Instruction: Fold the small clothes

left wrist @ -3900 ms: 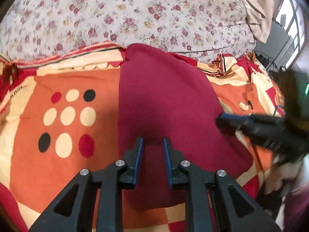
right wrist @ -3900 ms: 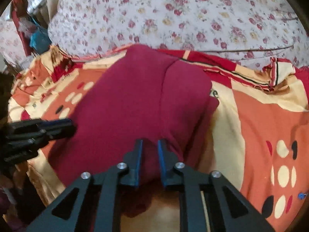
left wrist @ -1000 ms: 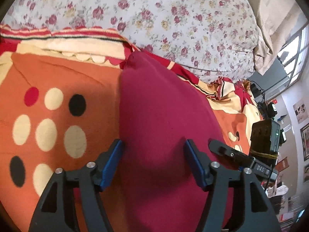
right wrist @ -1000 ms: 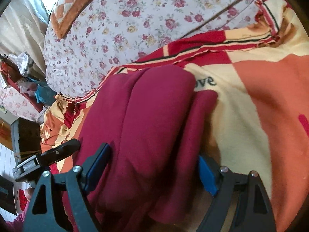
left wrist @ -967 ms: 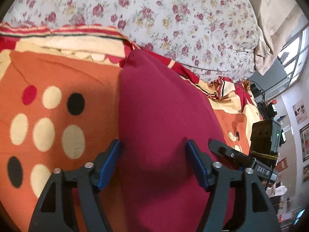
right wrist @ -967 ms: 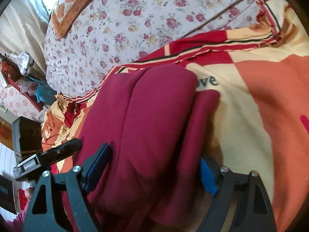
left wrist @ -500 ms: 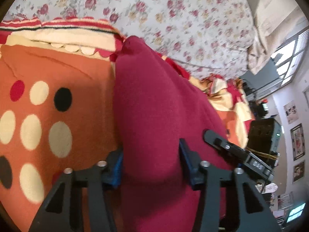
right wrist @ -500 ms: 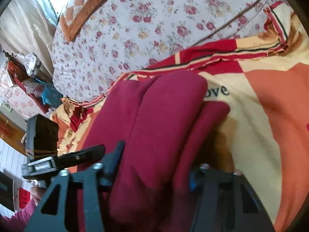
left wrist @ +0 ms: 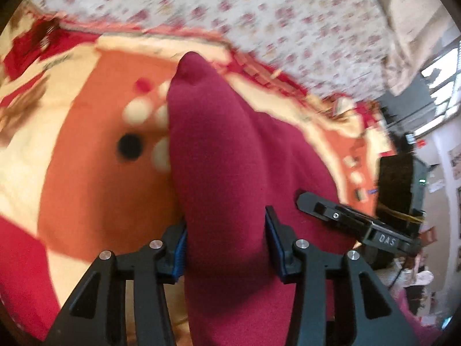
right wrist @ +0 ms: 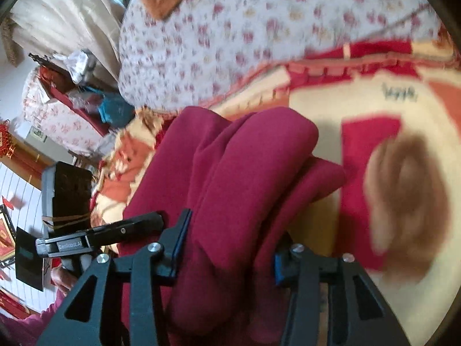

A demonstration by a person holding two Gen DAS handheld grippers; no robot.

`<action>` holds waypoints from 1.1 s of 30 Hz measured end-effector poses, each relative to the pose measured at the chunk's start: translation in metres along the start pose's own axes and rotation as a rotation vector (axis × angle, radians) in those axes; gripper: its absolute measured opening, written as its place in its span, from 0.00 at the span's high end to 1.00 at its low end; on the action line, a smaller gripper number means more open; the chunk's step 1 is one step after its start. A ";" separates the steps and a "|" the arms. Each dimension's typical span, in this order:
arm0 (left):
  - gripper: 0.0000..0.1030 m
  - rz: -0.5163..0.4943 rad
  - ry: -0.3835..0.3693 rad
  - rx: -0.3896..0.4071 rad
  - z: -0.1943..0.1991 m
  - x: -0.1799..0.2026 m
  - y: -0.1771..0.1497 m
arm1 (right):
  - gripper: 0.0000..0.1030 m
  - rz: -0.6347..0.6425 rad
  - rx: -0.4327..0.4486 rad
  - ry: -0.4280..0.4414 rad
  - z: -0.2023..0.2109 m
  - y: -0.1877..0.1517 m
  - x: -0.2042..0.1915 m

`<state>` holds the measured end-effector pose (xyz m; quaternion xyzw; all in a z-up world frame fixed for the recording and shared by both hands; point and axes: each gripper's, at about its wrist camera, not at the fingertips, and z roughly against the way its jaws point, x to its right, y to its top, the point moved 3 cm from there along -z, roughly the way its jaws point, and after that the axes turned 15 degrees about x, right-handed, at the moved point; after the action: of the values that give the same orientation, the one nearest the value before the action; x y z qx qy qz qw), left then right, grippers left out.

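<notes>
Left wrist view: left gripper [left wrist: 225,249] clamped on a thick bundle of the maroon garment [left wrist: 219,150], blue pads [left wrist: 179,252] pressing both flanks of the fold. Garment raised off the orange spotted blanket [left wrist: 86,173], far tip pointing toward the floral bedding [left wrist: 259,14]. Right gripper [left wrist: 305,199] seen alongside at the garment's right edge. Background blurred, so likely mid-motion.

Right wrist view: right gripper [right wrist: 227,248] likewise clenched around 2 or 3 stacked maroon layers [right wrist: 245,173], folds bulging between the fingers. Left gripper [right wrist: 157,219] just beside, at the left edge of the same cloth. Blanket [right wrist: 360,101] and floral bedding [right wrist: 230,28] beyond, smeared by blur.

Step in hand, by judgement: carrying the doubled garment over for a further fold or to set it down. To do well: keep both grips level and moving together so layers stay aligned; avoid pulling apart, which would drag the stack askew; lower flat onto the blanket before letting go; release only once edges lie square.
</notes>
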<state>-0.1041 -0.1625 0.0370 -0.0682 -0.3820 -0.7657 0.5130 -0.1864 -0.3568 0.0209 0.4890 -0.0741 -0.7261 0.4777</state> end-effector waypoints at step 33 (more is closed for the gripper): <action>0.65 -0.250 0.349 0.337 0.067 0.030 -0.021 | 0.57 0.561 0.009 -0.192 0.049 -0.060 -0.086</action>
<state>-0.1547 -0.1365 0.0878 0.1988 -0.4152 -0.7489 0.4767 -0.2565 -0.2768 0.0660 0.3804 -0.2547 -0.6083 0.6484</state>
